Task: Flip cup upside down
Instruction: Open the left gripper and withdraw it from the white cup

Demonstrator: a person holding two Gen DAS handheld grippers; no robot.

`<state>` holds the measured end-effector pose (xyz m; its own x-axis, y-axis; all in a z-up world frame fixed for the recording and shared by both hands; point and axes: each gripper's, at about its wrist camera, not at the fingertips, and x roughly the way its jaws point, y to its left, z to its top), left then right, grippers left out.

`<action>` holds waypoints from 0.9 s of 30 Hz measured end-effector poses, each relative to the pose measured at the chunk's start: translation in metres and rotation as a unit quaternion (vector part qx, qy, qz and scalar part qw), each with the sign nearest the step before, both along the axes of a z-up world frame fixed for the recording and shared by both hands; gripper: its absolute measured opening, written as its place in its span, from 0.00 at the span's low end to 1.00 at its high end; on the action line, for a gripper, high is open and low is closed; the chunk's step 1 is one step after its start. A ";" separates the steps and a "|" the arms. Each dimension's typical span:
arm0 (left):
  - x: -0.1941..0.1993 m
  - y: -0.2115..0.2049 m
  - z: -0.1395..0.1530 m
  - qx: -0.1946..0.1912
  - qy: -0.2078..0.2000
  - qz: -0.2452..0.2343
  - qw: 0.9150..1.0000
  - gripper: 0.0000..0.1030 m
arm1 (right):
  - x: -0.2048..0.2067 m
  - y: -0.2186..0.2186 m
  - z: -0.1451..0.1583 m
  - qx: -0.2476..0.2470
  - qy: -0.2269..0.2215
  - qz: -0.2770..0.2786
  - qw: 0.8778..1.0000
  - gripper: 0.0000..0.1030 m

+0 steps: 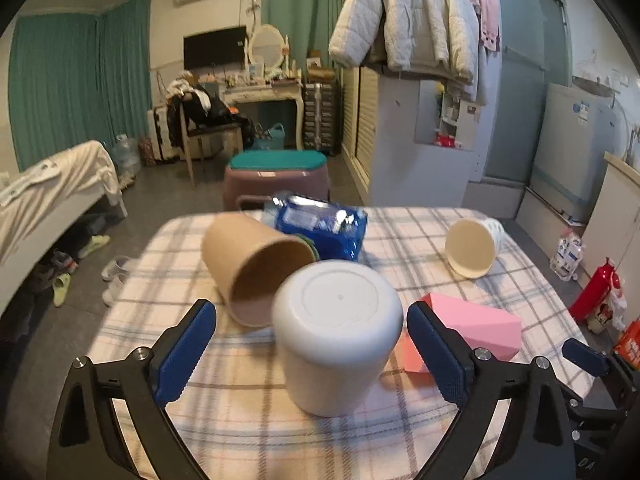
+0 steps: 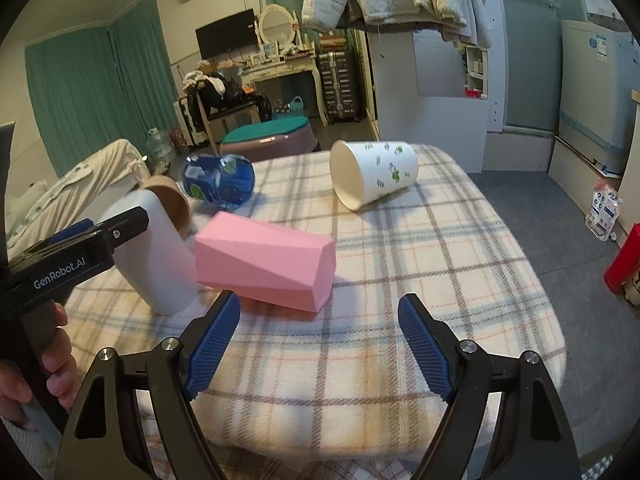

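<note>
A white plastic cup (image 1: 338, 336) stands upside down, base up, on the plaid tablecloth (image 1: 248, 412). My left gripper (image 1: 312, 340) is open, its blue pads either side of the cup with a gap on both sides. In the right wrist view the same white cup (image 2: 156, 256) stands at the left, with the left gripper's finger (image 2: 120, 224) beside it. My right gripper (image 2: 318, 340) is open and empty, low over the cloth in front of a pink faceted cup (image 2: 266, 260) lying on its side.
A brown paper cup (image 1: 250, 264) lies on its side behind the white cup. A blue glass cup (image 1: 324, 226) and a white cup with green prints (image 2: 372, 174) also lie on their sides. The pink cup (image 1: 468, 330) lies right of the white one. A stool (image 1: 276, 176) stands beyond the table.
</note>
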<state>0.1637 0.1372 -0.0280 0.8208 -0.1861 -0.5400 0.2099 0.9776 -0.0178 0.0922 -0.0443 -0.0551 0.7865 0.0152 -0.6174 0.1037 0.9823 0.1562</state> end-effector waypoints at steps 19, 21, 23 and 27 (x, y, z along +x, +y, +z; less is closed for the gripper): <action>-0.099 0.059 0.029 -0.030 -0.079 0.024 0.996 1.00 | -0.066 0.041 0.039 -0.033 -0.094 0.032 0.995 0.90; -0.105 0.061 0.025 -0.028 -0.085 0.021 0.996 1.00 | -0.069 0.043 0.035 -0.030 -0.096 0.033 0.994 0.90; -0.110 0.064 0.018 -0.024 -0.082 0.020 0.996 1.00 | -0.072 0.045 0.031 -0.036 -0.093 0.028 0.995 0.90; -0.112 0.070 0.008 -0.023 -0.071 0.027 0.997 1.00 | -0.075 0.047 0.028 -0.028 -0.097 0.025 0.995 0.98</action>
